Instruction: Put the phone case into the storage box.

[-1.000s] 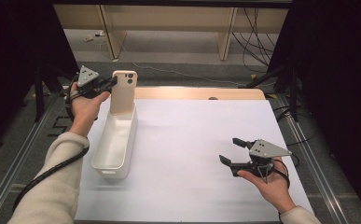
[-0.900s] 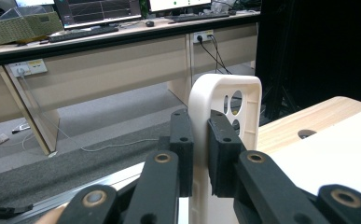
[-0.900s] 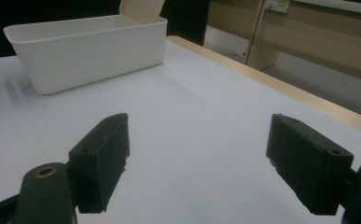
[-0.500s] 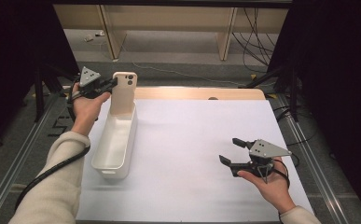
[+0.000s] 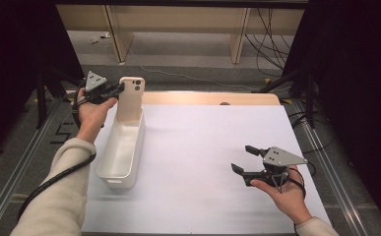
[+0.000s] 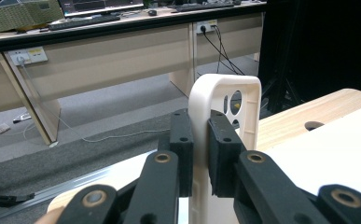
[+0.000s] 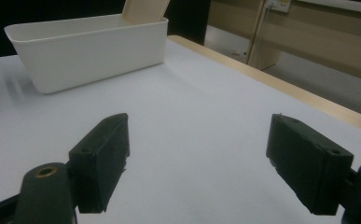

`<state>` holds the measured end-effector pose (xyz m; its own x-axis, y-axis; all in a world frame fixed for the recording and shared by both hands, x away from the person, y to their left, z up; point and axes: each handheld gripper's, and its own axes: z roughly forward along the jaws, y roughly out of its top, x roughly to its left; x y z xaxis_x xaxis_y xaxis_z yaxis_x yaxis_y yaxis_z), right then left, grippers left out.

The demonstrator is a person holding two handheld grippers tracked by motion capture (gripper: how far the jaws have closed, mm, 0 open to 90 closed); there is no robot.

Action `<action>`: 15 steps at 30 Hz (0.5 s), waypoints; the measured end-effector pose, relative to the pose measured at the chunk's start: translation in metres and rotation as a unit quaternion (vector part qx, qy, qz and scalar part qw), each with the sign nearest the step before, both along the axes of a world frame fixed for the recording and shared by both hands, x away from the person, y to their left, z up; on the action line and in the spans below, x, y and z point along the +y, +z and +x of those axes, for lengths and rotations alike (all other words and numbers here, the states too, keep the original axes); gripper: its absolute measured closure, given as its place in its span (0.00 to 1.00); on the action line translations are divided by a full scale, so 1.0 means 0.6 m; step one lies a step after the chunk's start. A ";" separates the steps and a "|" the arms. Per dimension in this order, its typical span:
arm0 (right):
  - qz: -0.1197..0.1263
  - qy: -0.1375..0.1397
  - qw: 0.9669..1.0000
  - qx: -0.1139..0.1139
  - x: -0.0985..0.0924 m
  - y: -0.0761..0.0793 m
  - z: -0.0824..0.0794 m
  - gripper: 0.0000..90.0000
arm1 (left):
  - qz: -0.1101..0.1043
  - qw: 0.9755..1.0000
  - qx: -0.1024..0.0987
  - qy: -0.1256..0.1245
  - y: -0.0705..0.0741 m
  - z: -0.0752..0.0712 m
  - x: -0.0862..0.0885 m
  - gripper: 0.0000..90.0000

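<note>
A cream phone case (image 5: 130, 98) stands upright at the far end of a long white bin (image 5: 121, 147), its lower end inside the bin. My left gripper (image 5: 120, 88) is shut on the case's left edge near the top; in the left gripper view both pads (image 6: 183, 144) pinch the case (image 6: 225, 100) beside its camera cut-out. My right gripper (image 5: 242, 158) hovers low over the white table cover at the right, open, nothing between its fingers (image 7: 101, 156). The right gripper view has the bin (image 7: 89, 49) and case (image 7: 143, 9) farther off.
A white sheet (image 5: 207, 162) covers most of the wooden table (image 5: 212, 98), which has a hole near its far edge. Metal rails run along both sides. Desks and loose cables lie on the floor beyond the table.
</note>
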<state>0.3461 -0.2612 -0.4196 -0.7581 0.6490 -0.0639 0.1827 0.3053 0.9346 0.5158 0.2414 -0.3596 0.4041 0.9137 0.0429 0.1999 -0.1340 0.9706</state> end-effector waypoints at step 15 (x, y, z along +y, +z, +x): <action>0.000 0.000 1.000 0.001 0.000 -0.001 0.001 0.25 | -0.003 1.000 0.008 0.002 -0.013 0.005 0.003 0.91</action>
<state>0.3464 -0.2611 -0.4203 -0.7583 0.6488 -0.0628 0.1847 0.3062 0.9339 0.5185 0.2429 -0.3673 0.4009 0.9156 0.0309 0.2160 -0.1273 0.9681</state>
